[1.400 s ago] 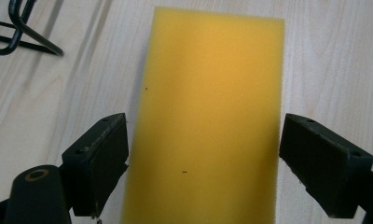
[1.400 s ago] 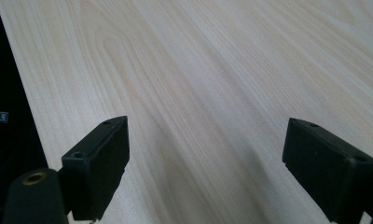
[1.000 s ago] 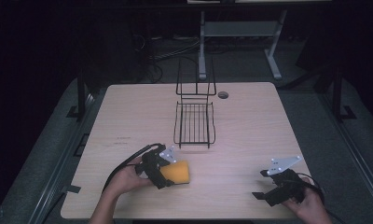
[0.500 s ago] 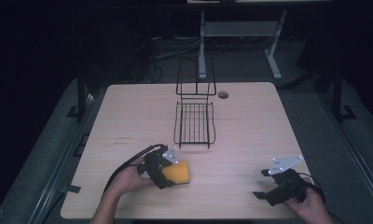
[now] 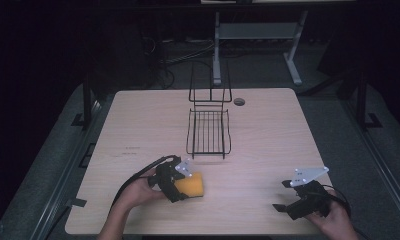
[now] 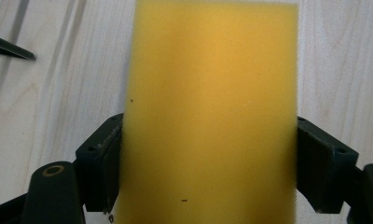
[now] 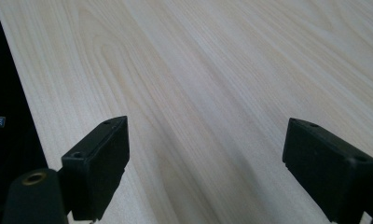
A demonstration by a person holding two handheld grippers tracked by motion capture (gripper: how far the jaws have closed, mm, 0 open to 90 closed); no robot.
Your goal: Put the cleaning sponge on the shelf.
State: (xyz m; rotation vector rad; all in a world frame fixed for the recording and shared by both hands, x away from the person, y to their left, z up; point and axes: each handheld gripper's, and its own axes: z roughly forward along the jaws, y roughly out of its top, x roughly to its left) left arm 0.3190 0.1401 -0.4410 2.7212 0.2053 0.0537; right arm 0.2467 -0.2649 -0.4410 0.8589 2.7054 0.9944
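A yellow sponge [image 5: 193,186] lies low over the wooden table [image 5: 268,135] near its front left. My left gripper [image 5: 177,184] is shut on it, held by a hand coming in from the bottom. In the left gripper view the sponge [image 6: 212,93] sits between the two black jaws, which press on both of its long sides. My right gripper [image 5: 282,196] hovers near the table's front right corner, open with nothing between its jaws. The right gripper view has my right gripper [image 7: 222,163] spread wide over bare wood.
A black wire rack [image 5: 208,131] with an upright back stands at the middle of the table, beyond the sponge. A round cable hole [image 5: 239,101] lies near the far edge. Dark floor and a desk frame [image 5: 258,30] surround the table.
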